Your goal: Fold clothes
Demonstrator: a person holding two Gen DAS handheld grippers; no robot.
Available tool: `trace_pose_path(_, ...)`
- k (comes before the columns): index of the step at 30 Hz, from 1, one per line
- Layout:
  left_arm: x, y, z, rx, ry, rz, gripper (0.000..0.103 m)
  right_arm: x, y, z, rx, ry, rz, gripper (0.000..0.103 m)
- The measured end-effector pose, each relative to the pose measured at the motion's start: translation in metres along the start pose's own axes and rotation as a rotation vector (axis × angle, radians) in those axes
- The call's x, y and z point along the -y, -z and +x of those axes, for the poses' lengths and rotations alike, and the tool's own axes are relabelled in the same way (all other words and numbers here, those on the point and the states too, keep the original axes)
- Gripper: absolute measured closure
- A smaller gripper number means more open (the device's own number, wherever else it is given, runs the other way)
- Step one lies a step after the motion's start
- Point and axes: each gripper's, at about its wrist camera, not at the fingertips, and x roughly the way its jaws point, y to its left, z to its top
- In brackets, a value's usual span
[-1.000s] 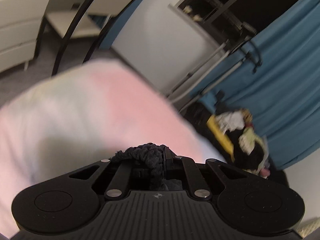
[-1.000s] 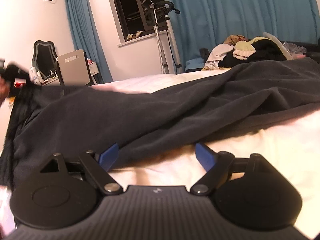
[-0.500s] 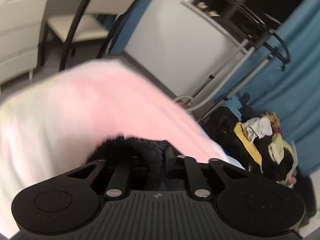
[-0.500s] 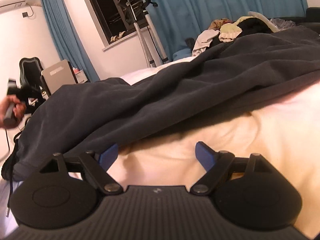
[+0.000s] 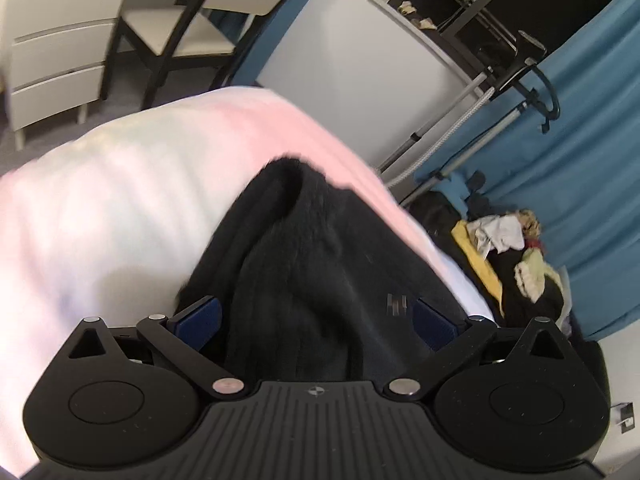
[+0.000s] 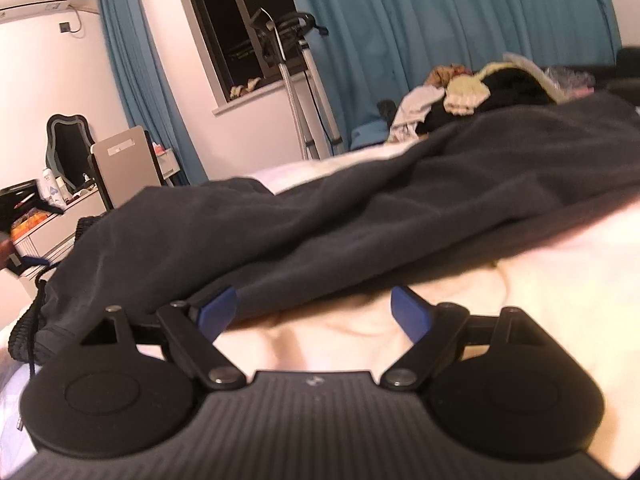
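Both tongs now stand spread: left gripper (image 5: 316,316) has just released the dark garment (image 6: 340,216) onto the bed (image 5: 120,208); right gripper (image 6: 312,308) waits empty beside its hem, so regripping seems next

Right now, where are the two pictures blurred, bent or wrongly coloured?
Left wrist view: the pink bedding is smeared and washed out, the window frame bows from the fisheye lens. Right wrist view: warm cast on the wall, the dark garment is soft, the bedding is overexposed at right.
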Motion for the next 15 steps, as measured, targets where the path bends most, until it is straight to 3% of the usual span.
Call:
trace_pose_path(2, 0.000, 0.025, -0.026, 0.015, -0.006, -0.064, 0.001, 0.000, -0.004, -0.005, 0.012, 0.006, -0.007, 0.018)
trace_pose_path(8, -0.015, 0.111, -0.068, -0.076, 0.050, -0.379, 0.003, -0.005, -0.012, -0.029, 0.045, 0.027, -0.006, 0.018)
trace_pose_path(15, -0.001, 0.160, -0.044, -0.119, 0.007, -0.425, 0.004, 0.009, -0.016, -0.054, 0.072, 0.042, 0.079, 0.018)
